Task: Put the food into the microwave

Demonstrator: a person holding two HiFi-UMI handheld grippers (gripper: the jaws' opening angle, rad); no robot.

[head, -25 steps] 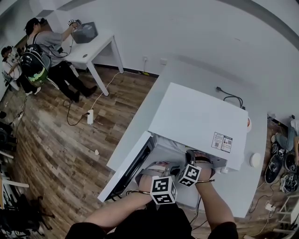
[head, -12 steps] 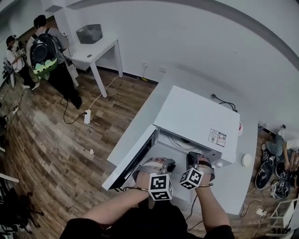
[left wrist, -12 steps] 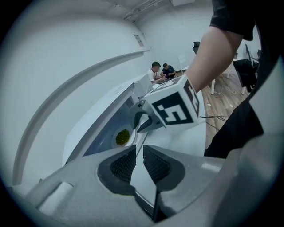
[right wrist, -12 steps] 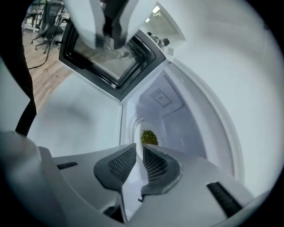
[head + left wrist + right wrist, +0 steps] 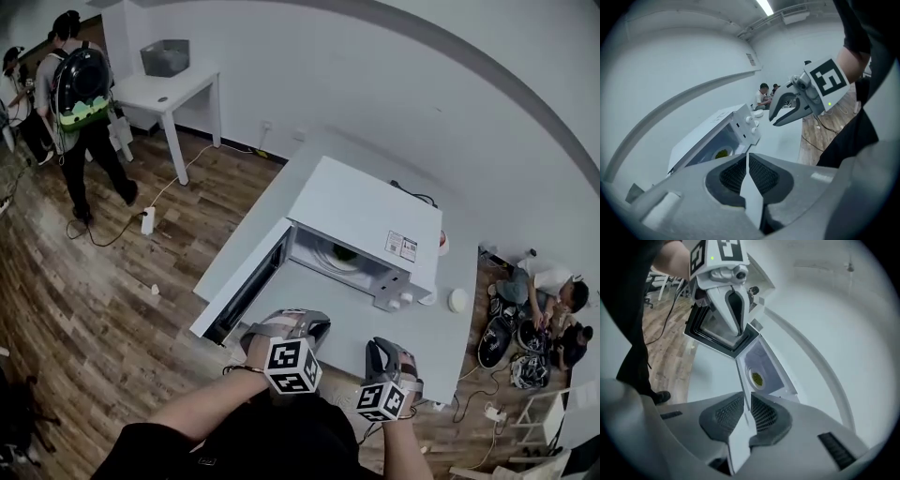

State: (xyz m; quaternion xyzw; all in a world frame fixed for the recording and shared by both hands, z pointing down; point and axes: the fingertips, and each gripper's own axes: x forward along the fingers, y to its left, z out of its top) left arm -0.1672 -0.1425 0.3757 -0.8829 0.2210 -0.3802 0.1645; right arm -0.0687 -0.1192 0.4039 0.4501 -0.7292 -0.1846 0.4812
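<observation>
The white microwave (image 5: 366,216) stands on the white table (image 5: 375,328) with its door (image 5: 248,286) swung open to the left. Inside, green food (image 5: 343,253) lies on a white plate; it also shows as the food (image 5: 722,153) in the left gripper view and the food (image 5: 756,378) in the right gripper view. My left gripper (image 5: 309,328) hovers in front of the opening, well clear of it, pads (image 5: 733,173) together and empty. My right gripper (image 5: 380,352) sits beside it nearer the table's front edge, its pads (image 5: 761,413) a narrow slit apart with nothing between them.
A small white round object (image 5: 457,300) lies on the table right of the microwave, with its cable behind. Two people (image 5: 80,94) stand by a white desk (image 5: 164,89) at far left. Others sit on the floor at right (image 5: 548,281) near shoes (image 5: 511,352).
Both grippers have drawn back out of the microwave's opening toward me and risen; the right one moved farther. The food stays inside.
</observation>
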